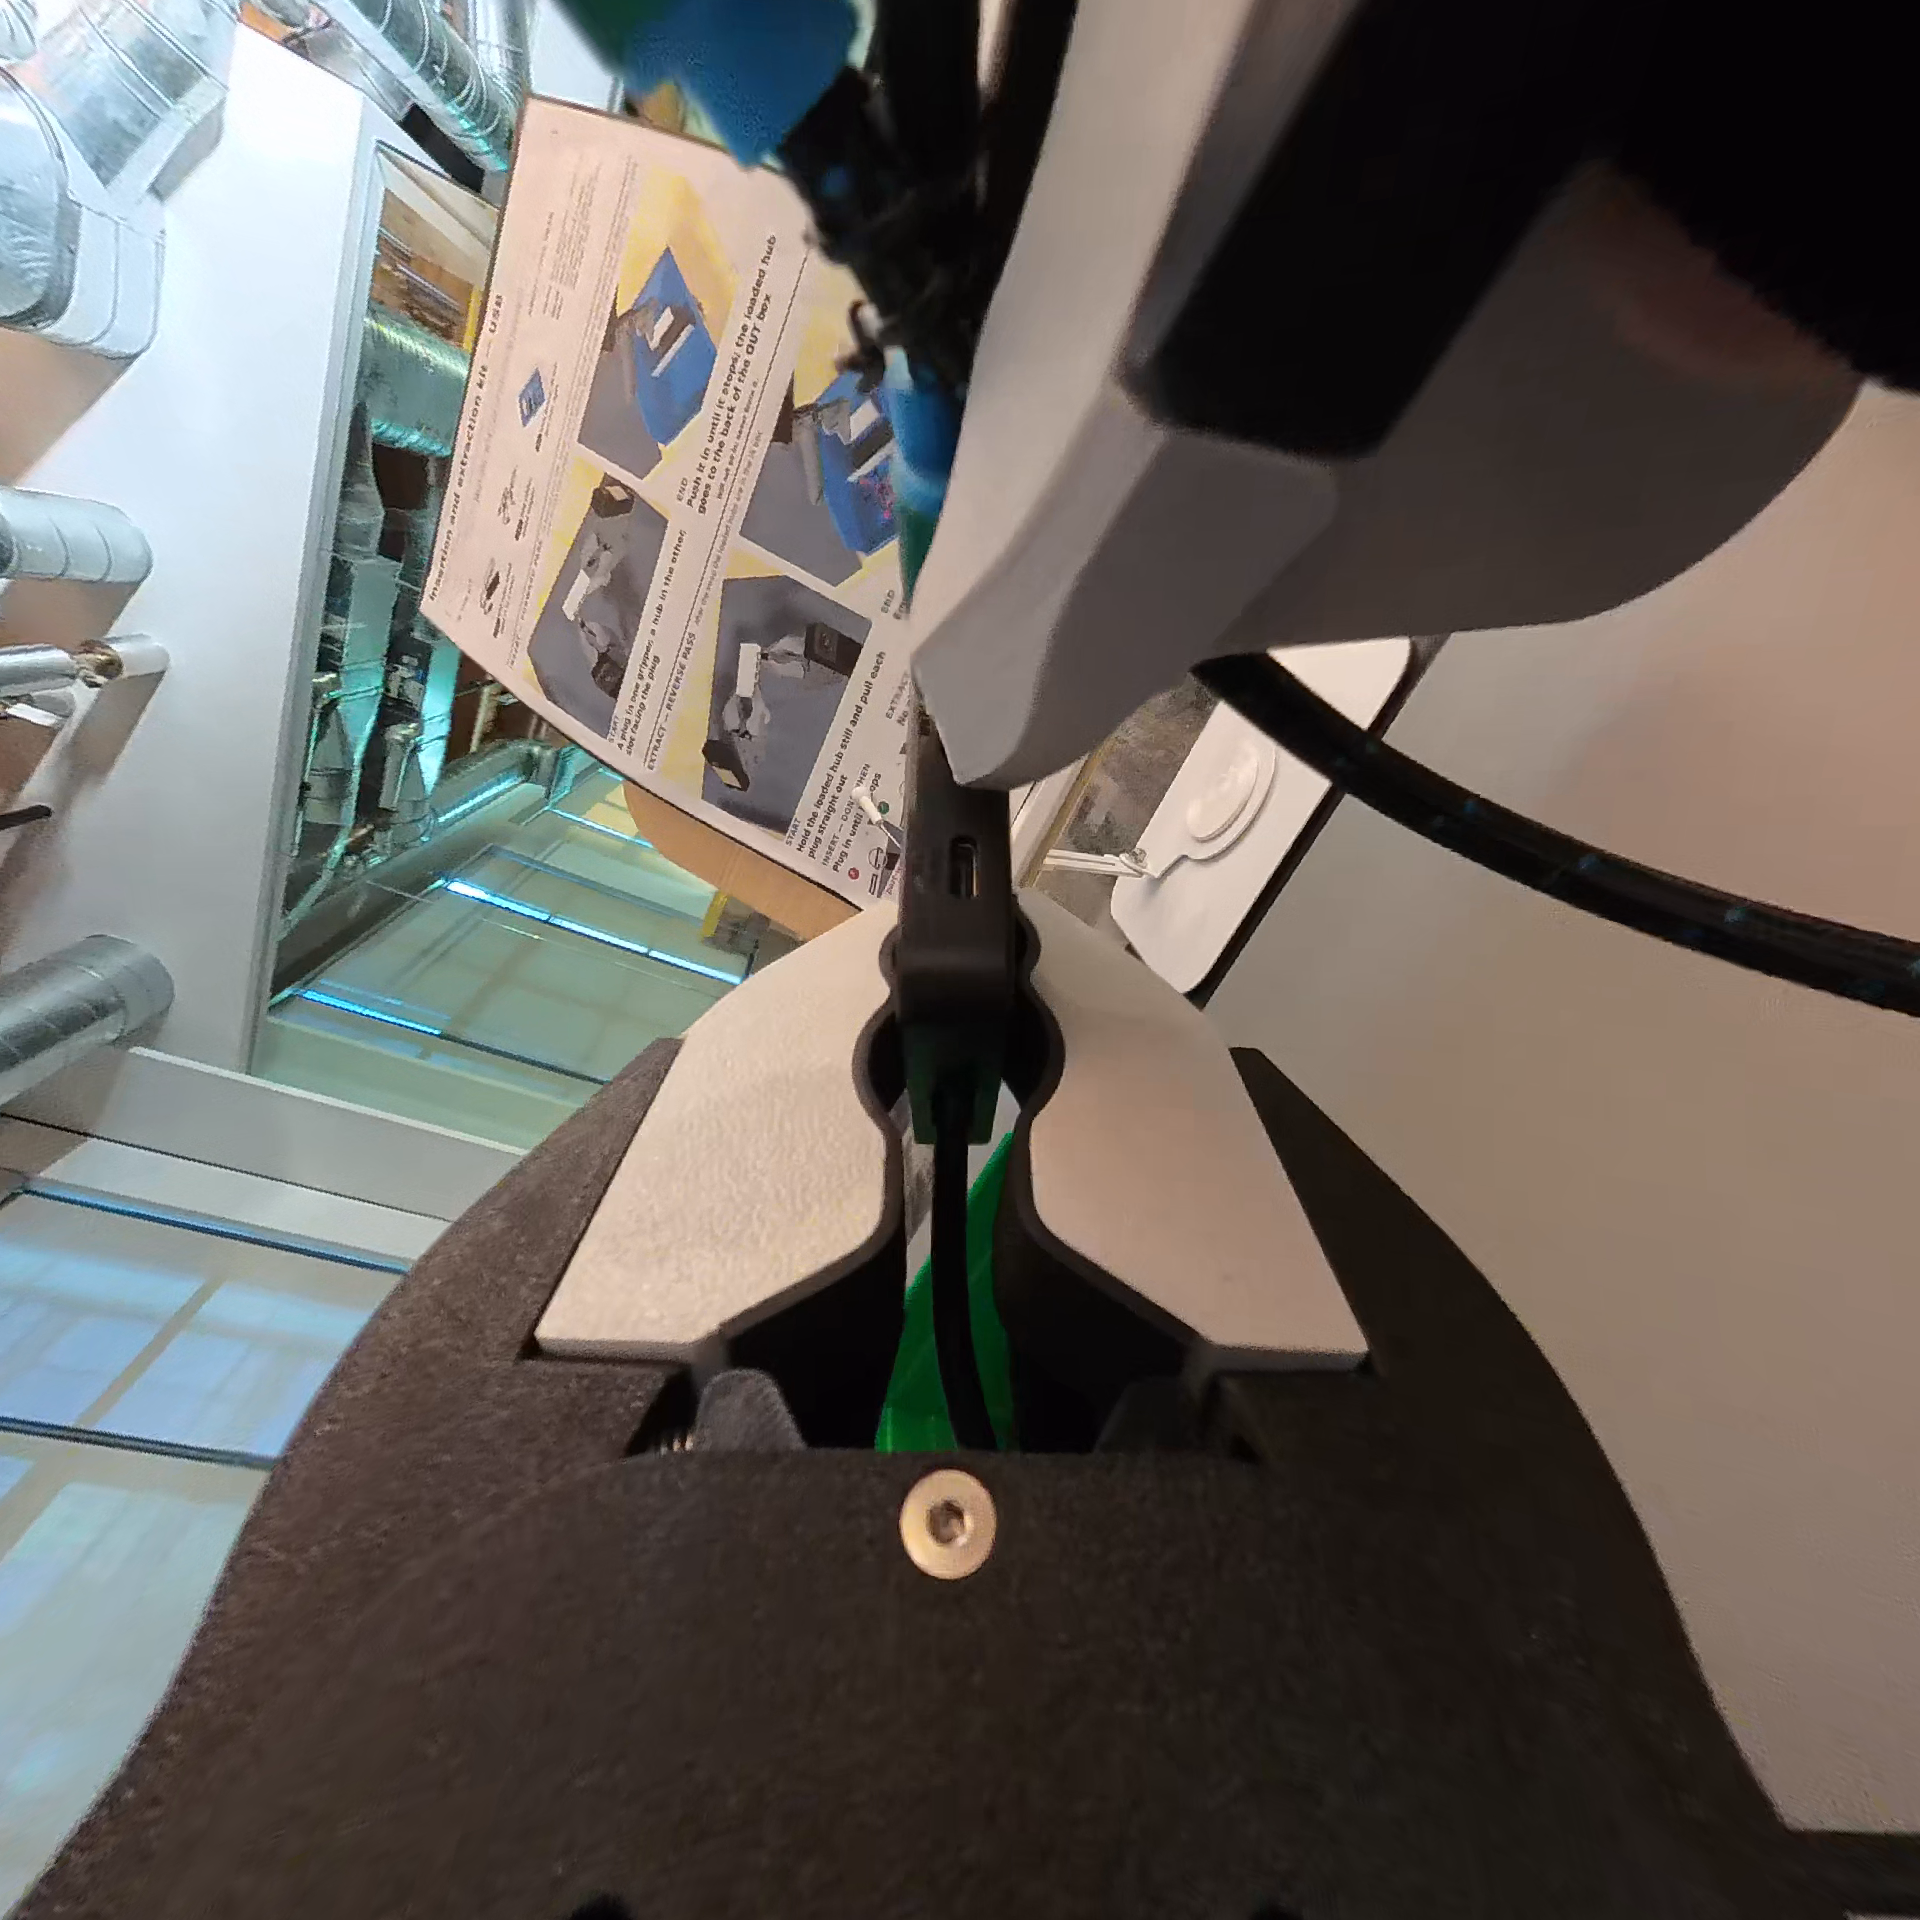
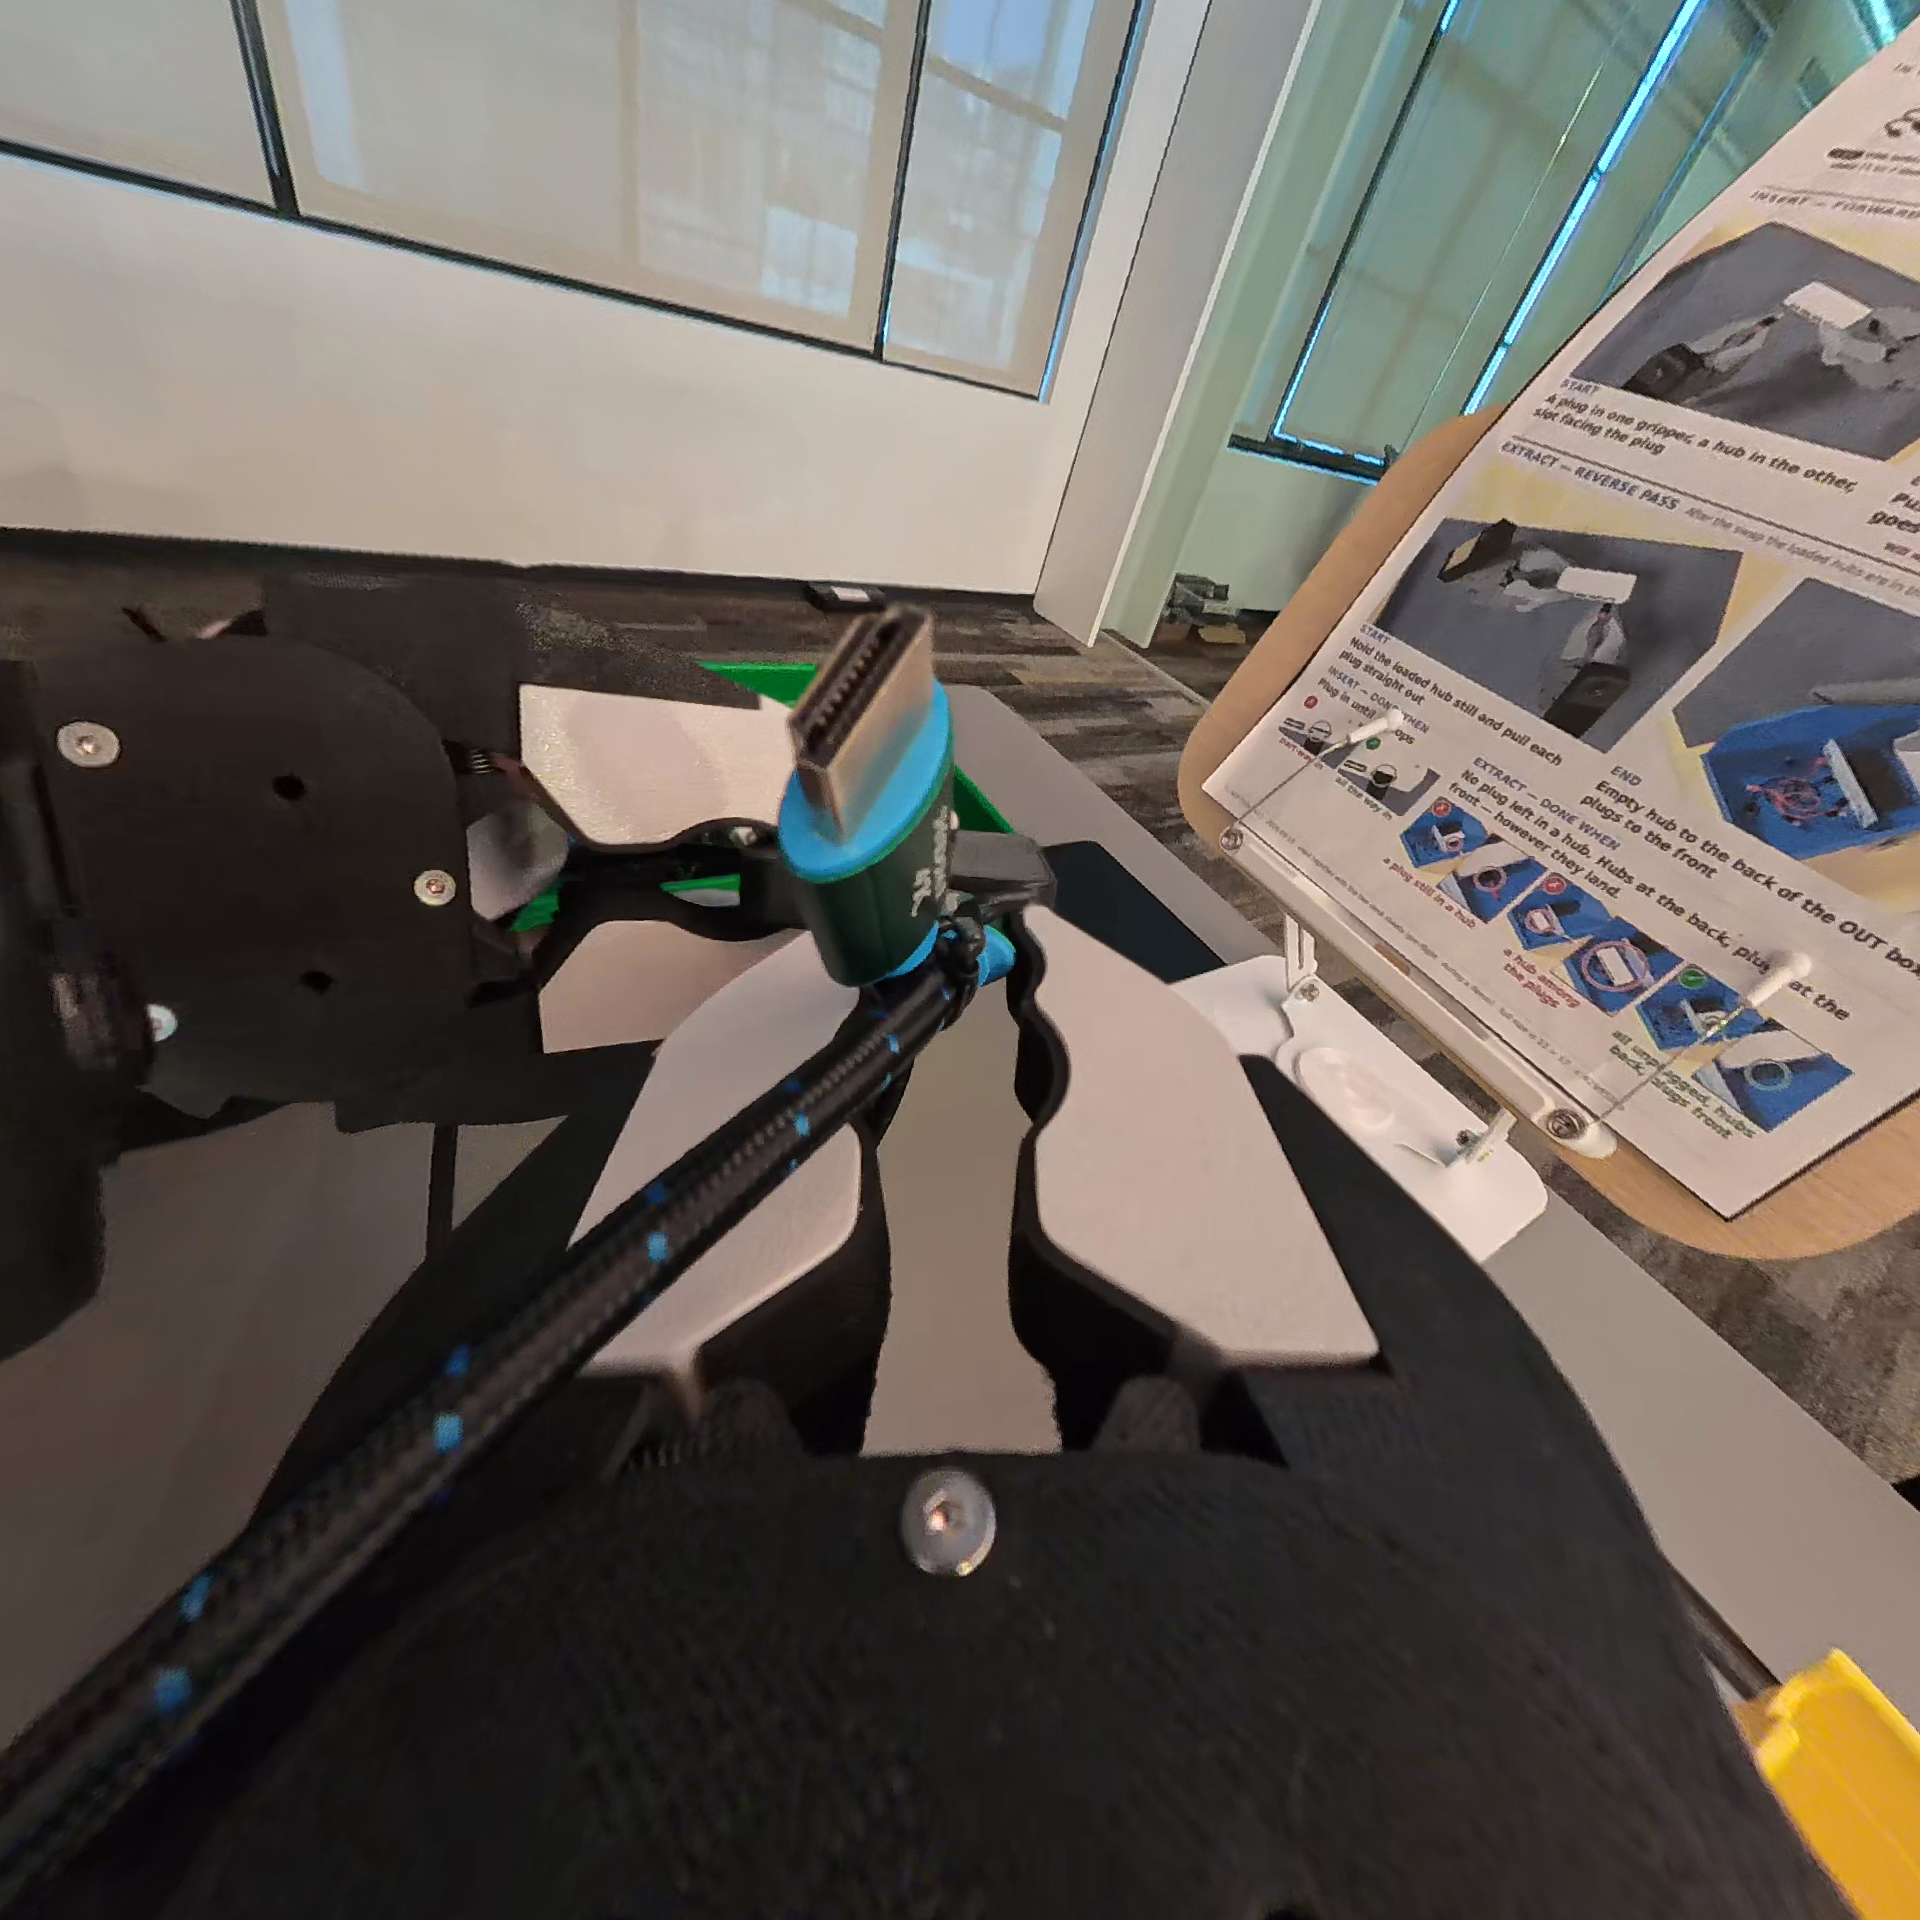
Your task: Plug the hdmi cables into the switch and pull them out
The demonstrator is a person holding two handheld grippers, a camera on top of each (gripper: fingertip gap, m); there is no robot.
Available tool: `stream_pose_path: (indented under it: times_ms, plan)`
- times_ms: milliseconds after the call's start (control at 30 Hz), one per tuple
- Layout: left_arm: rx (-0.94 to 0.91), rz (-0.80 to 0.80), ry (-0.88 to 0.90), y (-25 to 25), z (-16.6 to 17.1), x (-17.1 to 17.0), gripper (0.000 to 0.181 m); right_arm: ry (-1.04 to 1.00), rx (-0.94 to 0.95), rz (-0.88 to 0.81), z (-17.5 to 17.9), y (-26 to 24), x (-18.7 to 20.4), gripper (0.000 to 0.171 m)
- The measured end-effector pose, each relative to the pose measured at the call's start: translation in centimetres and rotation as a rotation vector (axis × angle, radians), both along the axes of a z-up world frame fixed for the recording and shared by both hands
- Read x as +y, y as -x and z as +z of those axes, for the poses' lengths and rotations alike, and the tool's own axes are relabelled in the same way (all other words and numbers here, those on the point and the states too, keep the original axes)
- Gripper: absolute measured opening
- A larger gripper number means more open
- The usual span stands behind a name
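Black switch pinched between left gripper fingers, thin black lead trailing back from it over green part. Right gripper clamped on HDMI cable just behind plug; braided black-blue cord runs down-left across view. Plug has green-blue shell, bare metal tip pointing up, free of switch. Left gripper visible at left in right wrist view, tips near plug. Instruction sheet on stand at right, on grey table. Yellow object at lower right corner.
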State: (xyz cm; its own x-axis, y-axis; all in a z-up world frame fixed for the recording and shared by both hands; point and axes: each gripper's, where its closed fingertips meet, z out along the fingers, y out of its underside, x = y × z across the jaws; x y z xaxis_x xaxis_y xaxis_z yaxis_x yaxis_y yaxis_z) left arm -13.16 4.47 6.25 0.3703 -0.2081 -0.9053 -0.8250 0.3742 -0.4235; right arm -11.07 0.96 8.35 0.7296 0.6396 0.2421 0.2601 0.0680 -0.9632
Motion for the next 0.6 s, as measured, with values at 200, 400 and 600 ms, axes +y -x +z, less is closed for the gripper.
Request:
stream_pose_path:
  times_ms: [200, 400, 600]
  plan:
    - [-0.007, -0.012, 0.043, -0.2, -0.5, 0.1, 0.014, 0.041, 0.001, 0.001, -0.4, 0.1, 0.0, 0.024]
    - [-0.035, -0.042, 0.123, -0.7, -1.4, 0.0, 0.014, 0.116, 0.017, -0.006, -0.7, -0.1, 0.0, 0.036]
    - [-0.054, -0.049, 0.153, -1.1, -2.2, 0.0, 0.014, 0.201, -0.018, -0.036, -1.6, -0.4, 0.0, 0.041]
